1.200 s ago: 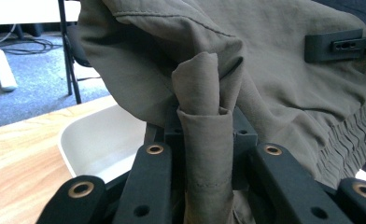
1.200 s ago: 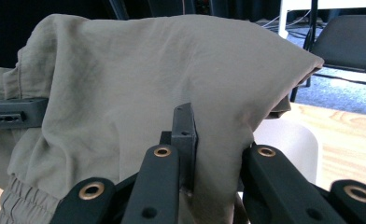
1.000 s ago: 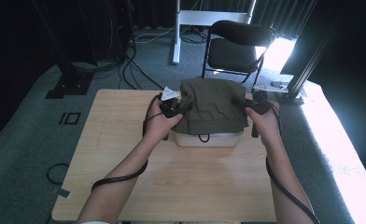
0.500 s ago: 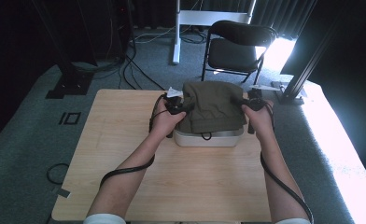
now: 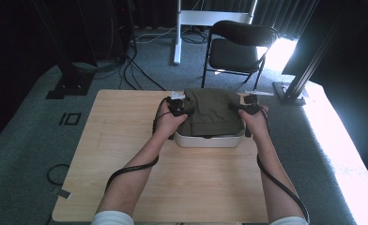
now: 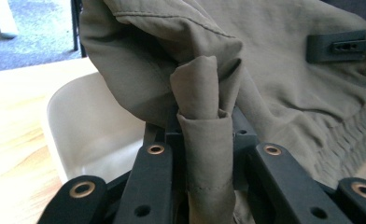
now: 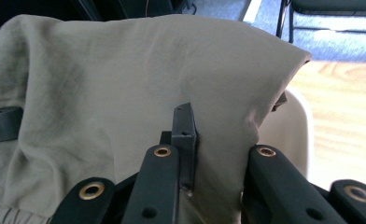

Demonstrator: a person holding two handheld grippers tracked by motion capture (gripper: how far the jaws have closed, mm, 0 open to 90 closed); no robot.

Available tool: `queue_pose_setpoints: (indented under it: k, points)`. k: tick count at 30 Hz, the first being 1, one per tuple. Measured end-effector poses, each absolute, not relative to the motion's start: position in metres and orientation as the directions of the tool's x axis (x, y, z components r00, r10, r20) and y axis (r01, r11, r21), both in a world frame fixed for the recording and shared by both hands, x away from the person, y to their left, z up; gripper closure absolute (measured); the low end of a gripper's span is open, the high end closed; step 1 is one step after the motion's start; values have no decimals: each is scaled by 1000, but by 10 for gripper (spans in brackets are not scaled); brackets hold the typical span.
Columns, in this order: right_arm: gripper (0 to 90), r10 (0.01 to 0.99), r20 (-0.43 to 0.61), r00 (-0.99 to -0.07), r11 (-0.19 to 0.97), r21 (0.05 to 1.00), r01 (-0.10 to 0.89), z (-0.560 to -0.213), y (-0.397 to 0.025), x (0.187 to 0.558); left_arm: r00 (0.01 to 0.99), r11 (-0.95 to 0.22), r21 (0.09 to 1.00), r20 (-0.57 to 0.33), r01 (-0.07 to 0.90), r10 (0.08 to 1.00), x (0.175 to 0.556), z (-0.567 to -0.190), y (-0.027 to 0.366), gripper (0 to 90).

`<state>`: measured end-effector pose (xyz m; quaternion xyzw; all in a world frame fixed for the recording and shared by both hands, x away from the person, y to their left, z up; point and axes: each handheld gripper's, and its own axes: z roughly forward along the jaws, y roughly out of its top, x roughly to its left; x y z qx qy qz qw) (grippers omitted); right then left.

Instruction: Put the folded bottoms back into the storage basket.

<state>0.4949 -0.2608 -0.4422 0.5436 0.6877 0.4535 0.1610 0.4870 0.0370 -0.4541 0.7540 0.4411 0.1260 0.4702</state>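
The garment (image 5: 211,110) lies heaped in the tub (image 5: 209,140), which stands on the table (image 5: 126,154) toward its far edge. The left gripper (image 5: 181,107) is at the garment's left side, the right gripper (image 5: 244,108) at its right. Behind the table stands a folding chair (image 5: 238,47).

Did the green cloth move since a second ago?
Barely, if at all. The olive cloth still sits bunched over the white tub near the table's far edge, with the left claw and right claw clamped on its sides.

Right gripper (image 7: 204,154) clamped on olive cloth (image 7: 125,93), white tub (image 7: 288,135), wooden table (image 7: 344,102)
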Motion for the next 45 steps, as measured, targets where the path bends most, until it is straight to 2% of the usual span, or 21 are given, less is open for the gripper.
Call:
queue_pose_setpoints:
  k: [17,22,31,34,35,39,42,44,45]
  points:
    - [795,922,219,-318,56,739,671,-473,-255,504,562,-259,759,-166,598,810,493,-475,27,777]
    - [797,931,203,-302,70,714,696,-476,-252,506,551,-269,734,-168,623,817,495,-477,26,779]
    - [790,939,179,-293,95,684,723,-479,-249,508,559,-344,689,-107,638,822,497,-478,18,780]
    - [768,941,182,-285,89,680,728,-478,-248,509,551,-339,690,-104,640,828,498,-479,16,739]
    - [728,942,192,-276,77,676,732,-478,-248,509,553,-348,683,-99,642,827,499,-479,15,732]
    - [659,942,183,-281,92,664,742,-478,-245,509,548,-346,676,-104,651,830,500,-479,15,711]
    - [593,940,195,-278,82,664,743,-478,-244,509,545,-330,694,-108,641,832,500,-478,14,607]
    - [535,937,204,-283,74,678,731,-477,-244,508,547,-317,705,-120,635,829,500,-477,15,569]
    - [509,934,212,-286,67,685,725,-476,-244,507,549,-305,713,-133,631,825,499,-477,15,514]
